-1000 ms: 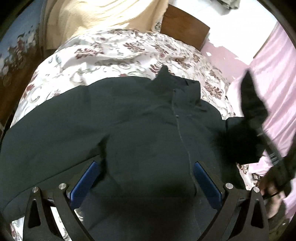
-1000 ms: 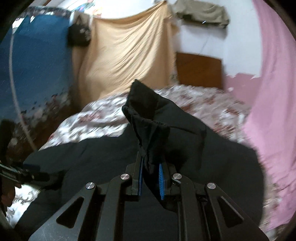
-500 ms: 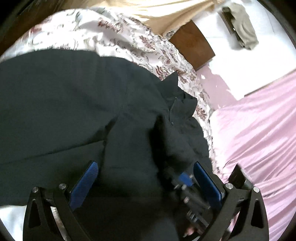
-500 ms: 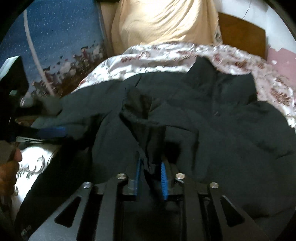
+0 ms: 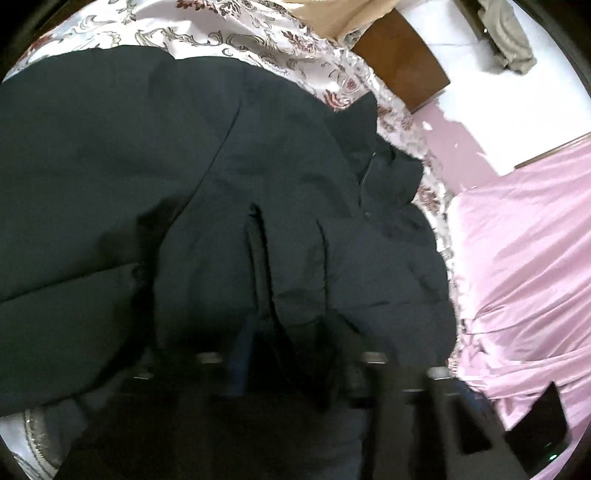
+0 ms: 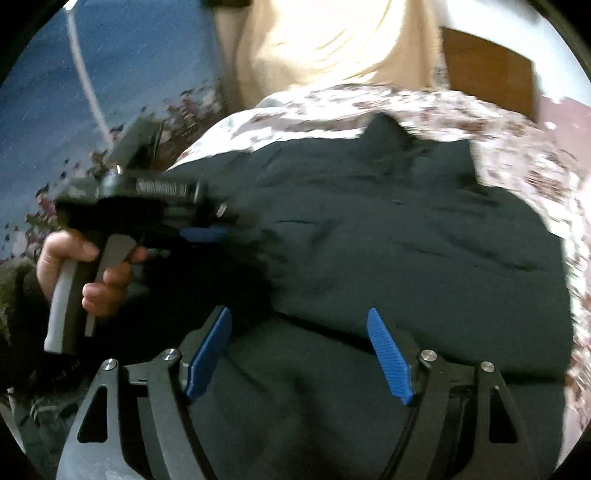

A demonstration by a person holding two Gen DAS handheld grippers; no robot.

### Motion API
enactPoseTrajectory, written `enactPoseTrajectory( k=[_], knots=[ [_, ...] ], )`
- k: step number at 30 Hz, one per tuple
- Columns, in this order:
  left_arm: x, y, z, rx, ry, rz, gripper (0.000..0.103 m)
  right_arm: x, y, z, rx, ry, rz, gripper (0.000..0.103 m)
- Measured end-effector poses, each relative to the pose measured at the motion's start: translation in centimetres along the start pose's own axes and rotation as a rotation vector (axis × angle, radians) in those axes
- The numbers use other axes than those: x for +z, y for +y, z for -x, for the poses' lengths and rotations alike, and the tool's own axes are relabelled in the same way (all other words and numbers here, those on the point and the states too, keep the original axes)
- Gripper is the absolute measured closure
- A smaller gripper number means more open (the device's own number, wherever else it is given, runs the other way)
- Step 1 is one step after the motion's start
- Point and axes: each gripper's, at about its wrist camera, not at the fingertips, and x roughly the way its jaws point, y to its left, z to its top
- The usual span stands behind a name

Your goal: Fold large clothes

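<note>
The dark, zip-fronted fabric jacket (image 6: 406,236) lies spread on the floral-printed white bedspread (image 5: 258,37). Over its lower half, the right gripper (image 6: 299,354) is opening, blue pads apart, nothing between them. At the jacket's left edge, the left gripper (image 6: 207,233) is closing; too blurred to confirm a pinch. A shallow bite could slip, undoing the fold.

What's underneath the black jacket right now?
A floral bedspread shows around the black jacket at the collar end and along its sides. Whatever sits directly beneath the jacket's middle is covered and can't be seen.
</note>
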Motion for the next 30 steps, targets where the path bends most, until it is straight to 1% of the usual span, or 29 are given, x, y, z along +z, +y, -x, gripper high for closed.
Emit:
enactPoseTrajectory(
  k=[1,2,3,5,6,8,10,13,15,16,17,18,21,27,29,30],
  knots=[
    [0.0,-0.3,0.1,0.008,-0.016,-0.011,0.089,-0.3,-1.2,1.0,-0.030,-0.014,-0.016,0.031],
    [-0.1,-0.8,0.5,0.000,-0.051,-0.035,0.093,-0.4,-2.0,1.5,-0.054,-0.022,-0.027,0.031],
    [0.0,-1.3,1.0,-0.004,-0.079,-0.053,0.094,-0.8,-3.7,2.6,-0.100,-0.041,-0.051,0.031],
    [0.2,-2.9,2.5,0.025,-0.161,-0.108,0.094,-0.9,-6.4,3.7,-0.166,-0.058,-0.091,0.031],
    [0.5,-3.6,3.2,0.043,-0.193,-0.132,0.094,-0.9,-8.3,4.1,-0.221,-0.064,-0.120,0.031],
    [1.0,-4.9,4.7,0.098,-0.266,-0.181,0.094,-0.7,-11.3,4.1,-0.295,-0.082,-0.165,0.031],
    [1.5,-5.3,5.7,0.153,-0.313,-0.222,0.094,-0.3,-14.7,3.4,-0.365,-0.091,-0.229,0.031],
    [2.1,-4.9,5.3,0.245,-0.287,-0.251,0.094,-0.1,-18.7,0.9,-0.382,-0.072,-0.314,0.031],
    [2.1,-3.8,3.7,0.336,-0.237,-0.259,0.094,-0.2,-20.9,-1.5,-0.418,-0.031,-0.345,0.032],
    [1.8,-3.3,3.2,0.359,-0.224,-0.263,0.094,-0.6,-21.1,-2.3,-0.427,-0.020,-0.354,0.033],
    [1.6,-2.7,2.2,0.398,-0.207,-0.277,0.094,-0.8,-21.8,-3.4,-0.424,-0.003,-0.371,0.034],
    [1.4,-2.2,1.5,0.421,-0.198,-0.287,0.094,-1.1,-22.3,-4.3,-0.415,0.013,-0.386,0.034],
    [1.2,-1.2,0.1,0.447,-0.184,-0.289,0.094,-1.7,-22.3,-6.2,-0.397,0.040,-0.385,0.033],
    [0.6,-1.0,-1.3,0.488,-0.196,-0.300,0.092,-2.4,-22.4,-7.9,-0.411,0.047,-0.399,0.024],
    [0.3,-1.0,-1.1,0.478,-0.213,-0.294,0.088,-2.7,-22.6,-7.8,-0.396,0.046,-0.425,0.020],
    [0.3,-0.8,-0.7,0.465,-0.220,-0.283,0.086,-2.8,-22.7,-7.7,-0.386,0.042,-0.439,0.020]
  ],
)
